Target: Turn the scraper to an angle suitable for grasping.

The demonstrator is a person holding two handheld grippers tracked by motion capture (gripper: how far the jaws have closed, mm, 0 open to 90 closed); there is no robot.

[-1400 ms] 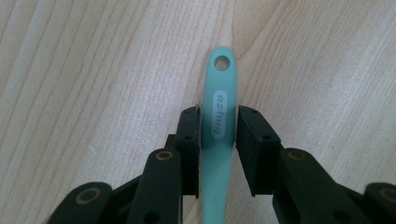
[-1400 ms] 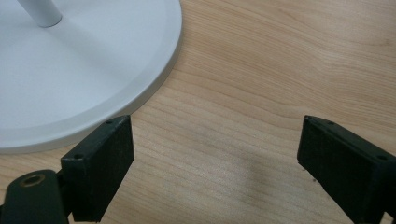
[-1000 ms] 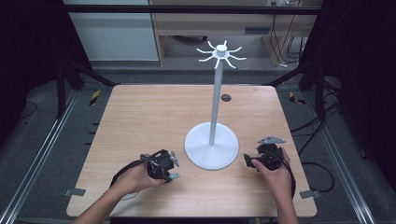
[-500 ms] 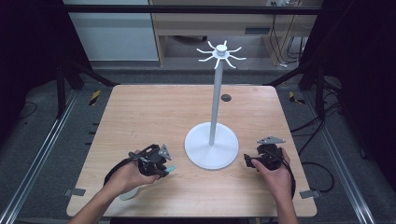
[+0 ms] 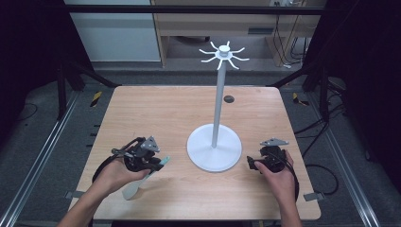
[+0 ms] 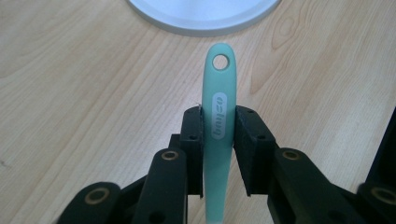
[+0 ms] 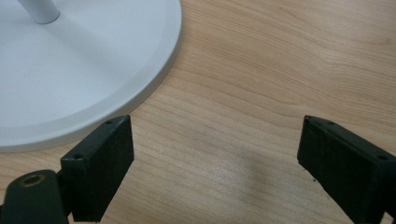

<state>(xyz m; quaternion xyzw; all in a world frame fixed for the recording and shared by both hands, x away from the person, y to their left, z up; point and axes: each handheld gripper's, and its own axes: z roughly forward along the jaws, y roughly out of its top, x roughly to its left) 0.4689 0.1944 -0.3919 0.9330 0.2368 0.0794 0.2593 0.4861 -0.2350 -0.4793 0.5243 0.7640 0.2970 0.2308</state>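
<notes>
Standing between both grippers: white stand [image 5: 214,151], table [image 5: 156,113].

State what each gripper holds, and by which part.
Left gripper clamps the teal spatula by its handle, below the hanging hole. Right gripper holds nothing.

The worktop [image 5: 165,113] is pale matt wood grain; the stand base [image 7: 70,70] smooth white; the spatula handle [image 6: 218,107] satin mint plastic.
</notes>
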